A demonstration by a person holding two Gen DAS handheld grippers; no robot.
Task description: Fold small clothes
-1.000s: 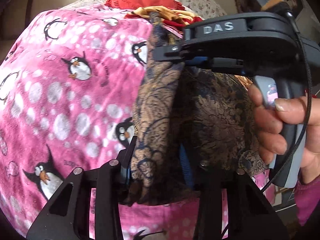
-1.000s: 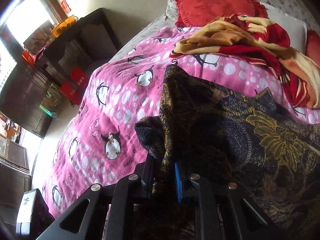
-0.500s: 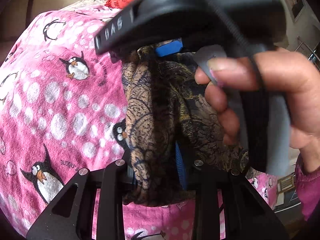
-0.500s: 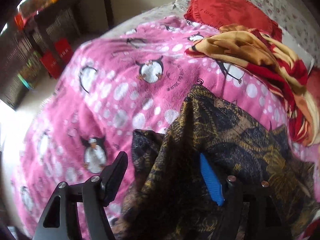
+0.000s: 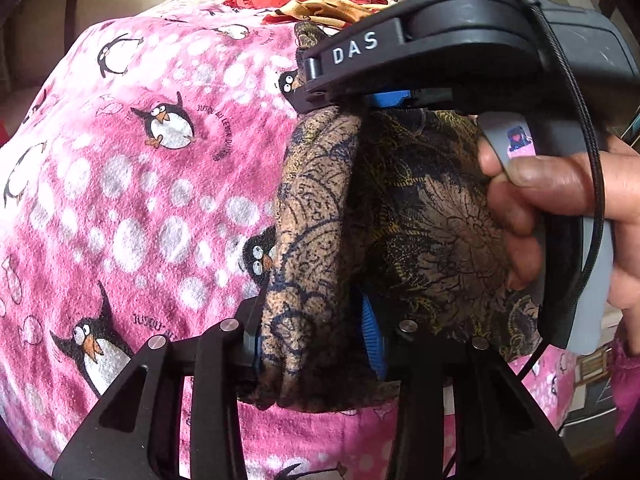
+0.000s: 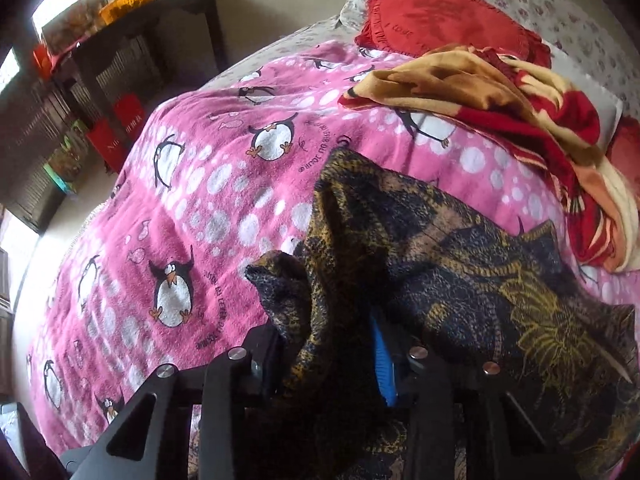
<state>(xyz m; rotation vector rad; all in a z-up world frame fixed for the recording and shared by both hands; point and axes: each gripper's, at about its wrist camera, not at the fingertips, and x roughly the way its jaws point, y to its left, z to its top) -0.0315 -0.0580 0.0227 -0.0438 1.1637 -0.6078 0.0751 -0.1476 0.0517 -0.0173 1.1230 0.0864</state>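
Currently the dark patterned garment (image 5: 424, 208) is bunched above the pink penguin blanket (image 5: 132, 200), gripped at two places along one gathered edge. Left gripper (image 5: 312, 340): jaws opening, a thick roll of the brown-and-navy fabric between them; the blue pad (image 5: 370, 344) on one finger lies against the cloth, and the fabric looks pinched on both sides, though the far pad is mostly hidden by the roll. Right gripper (image 6: 328, 356): jaws closing, a fold of the same garment between them, its blue pad (image 6: 382, 360) touching the cloth; from the left wrist view this tool sits just above the left one, clamped on the upper end of the roll, with a hand (image 5: 552, 216) wrapped round its grey handle. Garment body drapes down and away to the right in the right wrist view, its lower part lying on the blanket. Further back on the bed: a crumpled red and yellow cloth (image 6: 500, 100), touching a red frilled cushion (image 6: 436, 16) behind it. Dark shelving (image 6: 120, 60) stands beside the bed.
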